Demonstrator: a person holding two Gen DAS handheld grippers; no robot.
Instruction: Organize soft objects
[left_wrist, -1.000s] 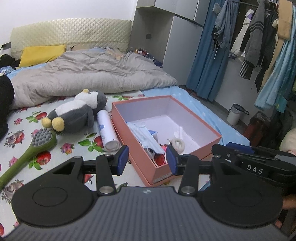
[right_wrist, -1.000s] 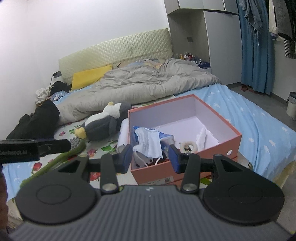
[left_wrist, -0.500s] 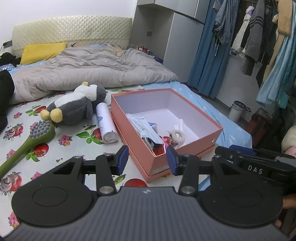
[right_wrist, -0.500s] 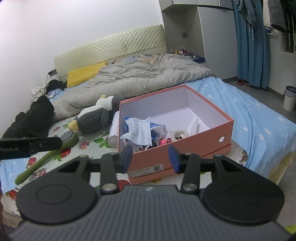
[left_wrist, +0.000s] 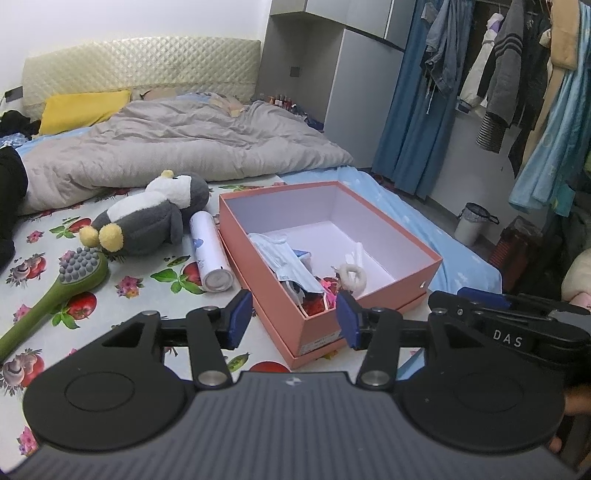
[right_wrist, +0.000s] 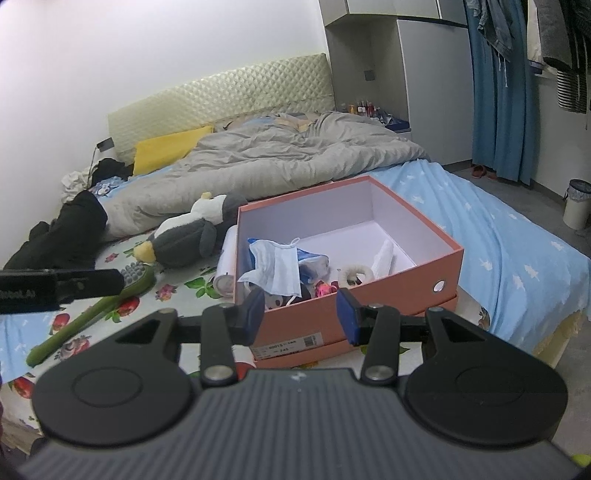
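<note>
Both tools spread, empty: left tool (left_wrist: 292, 319), right tool (right_wrist: 300, 311), near the pink box (left_wrist: 373, 301) on bed. Penguin plush (left_wrist: 147, 218) lies left of box, beside spray can (left_wrist: 209, 254) & green brush (left_wrist: 55, 291); face mask (right_wrist: 275, 267) inside box.

— What's at twelve o'clock?
— A rumpled grey duvet (left_wrist: 177, 147) beneath a cream quilted headboard (left_wrist: 140, 74), with a flat yellow pillow (right_wrist: 170, 151) at eleven.
— And at two?
— Long blue curtains (left_wrist: 417, 110), a small white waste bin (right_wrist: 577, 203) on the grey floor.
</note>
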